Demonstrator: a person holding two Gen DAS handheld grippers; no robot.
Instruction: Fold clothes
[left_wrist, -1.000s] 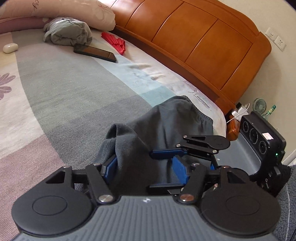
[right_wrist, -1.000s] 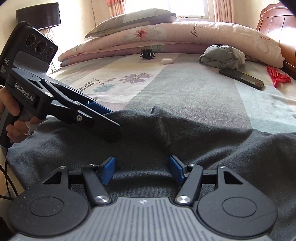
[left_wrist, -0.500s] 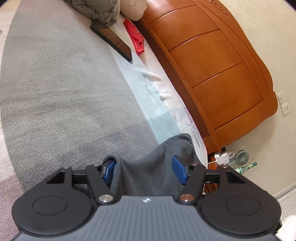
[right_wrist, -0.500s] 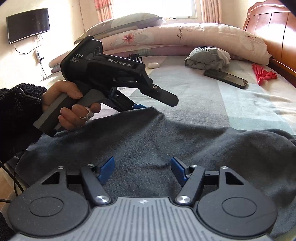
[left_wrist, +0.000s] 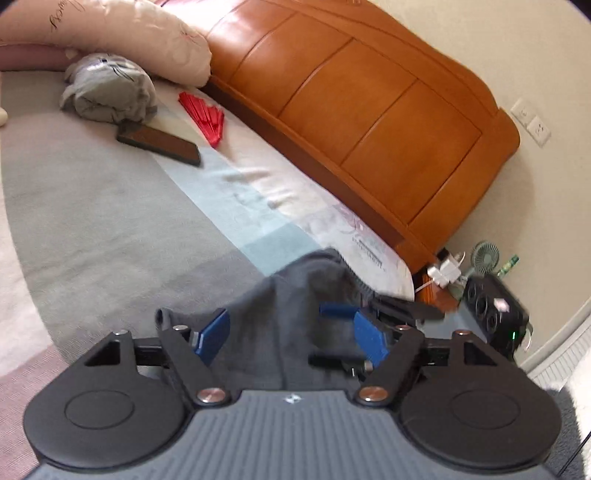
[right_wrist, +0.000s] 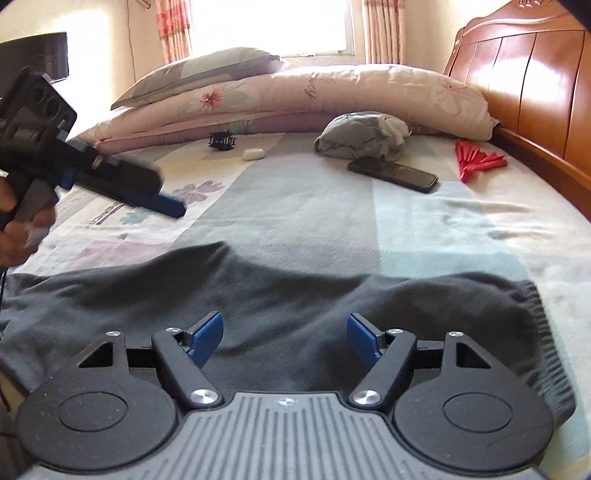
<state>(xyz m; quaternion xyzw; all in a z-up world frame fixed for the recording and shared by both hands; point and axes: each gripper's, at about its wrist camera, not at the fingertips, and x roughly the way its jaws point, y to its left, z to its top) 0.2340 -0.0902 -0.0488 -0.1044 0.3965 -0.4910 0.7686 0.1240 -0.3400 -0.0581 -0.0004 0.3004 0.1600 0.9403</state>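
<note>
The dark grey garment (right_wrist: 288, 306) lies spread across the near edge of the bed (right_wrist: 303, 206), directly under and ahead of the right gripper (right_wrist: 285, 334). Its cloth is soft and matte, rumpled into low folds, with a ribbed hem at its end to the right of the right gripper's fingers. In the left wrist view the same garment (left_wrist: 295, 310) rises in a bunched ridge between the blue pads, running forward toward the bed's edge.

No containers are in view.

The right gripper has its jaws spread wide, the blue pads (right_wrist: 207, 332) well apart, hovering over or just on the cloth; I cannot tell whether they touch it. They clamp nothing. The left gripper (left_wrist: 291, 338) also stands wide, with the fabric ridge between its pads; contact with the cloth cannot be told. In the right wrist view it (right_wrist: 162, 203) shows blurred, up and to the left of the garment, above the bedspread and carrying no cloth, held by a hand (right_wrist: 14, 225).

Farther ahead of both grippers lie a dark phone (right_wrist: 393, 173), a red folding fan (right_wrist: 476, 162) and a bundled grey cloth (right_wrist: 362, 140), near the rolled quilt (right_wrist: 332, 92). The wooden headboard (left_wrist: 354, 110) stands to the right.
</note>
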